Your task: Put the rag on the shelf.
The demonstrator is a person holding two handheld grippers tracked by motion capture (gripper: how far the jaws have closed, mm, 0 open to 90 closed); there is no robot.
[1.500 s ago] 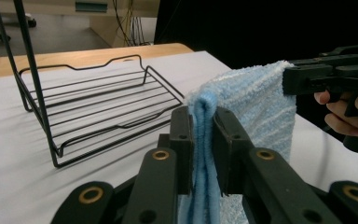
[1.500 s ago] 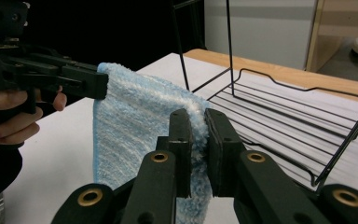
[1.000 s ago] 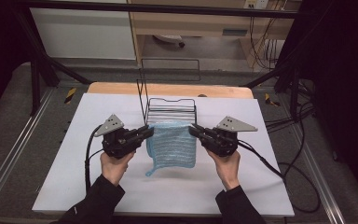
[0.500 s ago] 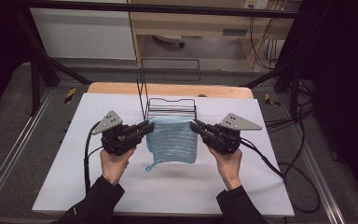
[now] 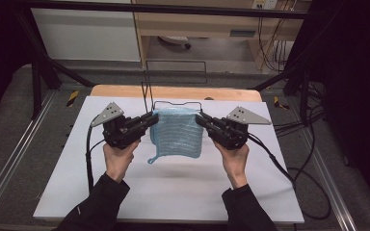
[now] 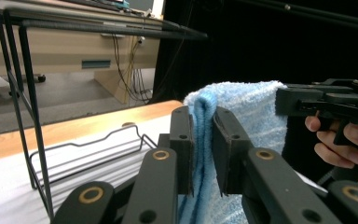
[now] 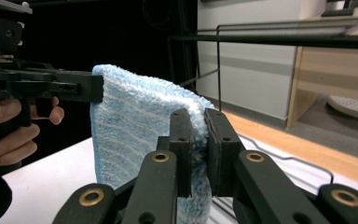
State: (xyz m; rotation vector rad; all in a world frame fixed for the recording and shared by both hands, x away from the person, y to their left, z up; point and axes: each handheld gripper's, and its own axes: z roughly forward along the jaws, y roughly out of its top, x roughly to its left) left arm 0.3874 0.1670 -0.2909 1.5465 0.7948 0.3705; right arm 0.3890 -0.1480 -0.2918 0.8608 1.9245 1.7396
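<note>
Between the jaws of the left gripper a folded edge of the blue towel is pinched, the jaws closed down to the thickness of the cloth and nothing more. Across from it, the right gripper is clamped the same way on the opposite upper edge, its jaws nearly together with the pile squeezed between them. Seen from the high view, the towel is held up off the table, stretched level between the left gripper and the right gripper, its body hanging down below them and a small loop dangling at the lower corner on the left gripper's side.

Just beyond the fingertips, on the far side of the cloth, the black wire rack is stood on the table, its tall upright frame rising behind the left gripper and its low wavy front rail just behind the towel's top edge.

Judged from this, the lifting and spreading are done: both top corners are secured and the cloth is raised and squared up to the rack. What is left appears to be carrying it forward, draping it over a rail and letting go, none of which is yet done, since no contact between towel and wire can be made out.
</note>
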